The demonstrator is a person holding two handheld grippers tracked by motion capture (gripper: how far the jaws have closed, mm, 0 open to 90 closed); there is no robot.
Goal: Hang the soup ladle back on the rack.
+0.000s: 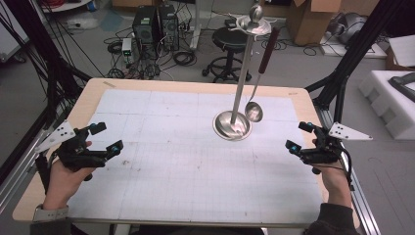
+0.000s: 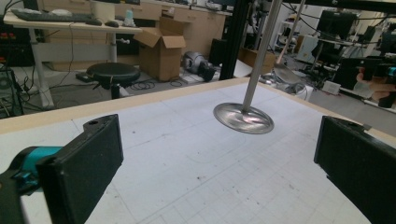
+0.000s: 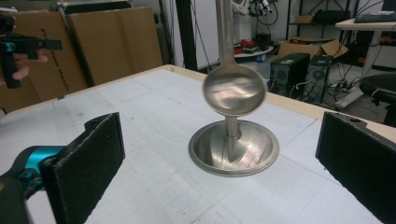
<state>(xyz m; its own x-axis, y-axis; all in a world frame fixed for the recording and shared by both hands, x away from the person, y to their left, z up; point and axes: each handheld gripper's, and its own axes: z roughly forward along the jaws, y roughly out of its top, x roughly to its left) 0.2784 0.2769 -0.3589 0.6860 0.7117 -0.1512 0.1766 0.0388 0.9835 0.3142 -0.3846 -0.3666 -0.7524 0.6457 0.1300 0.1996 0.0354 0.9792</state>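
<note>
ladle [image 1: 254,110] hanging — steel stand [image 1: 232,125], table [image 1: 161,87]

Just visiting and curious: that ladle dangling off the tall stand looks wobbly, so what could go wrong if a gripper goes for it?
The ladle hangs freely from the stand's top, so a nudge may set it swinging or unhook it. The stand is tall on a small base; a sideways pull might tip it. Both grippers, left and right, are open and well off.

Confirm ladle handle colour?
Dark maroon-brown grip on the ladle, above a silver shaft and bowl; clearest in the high view.
</note>
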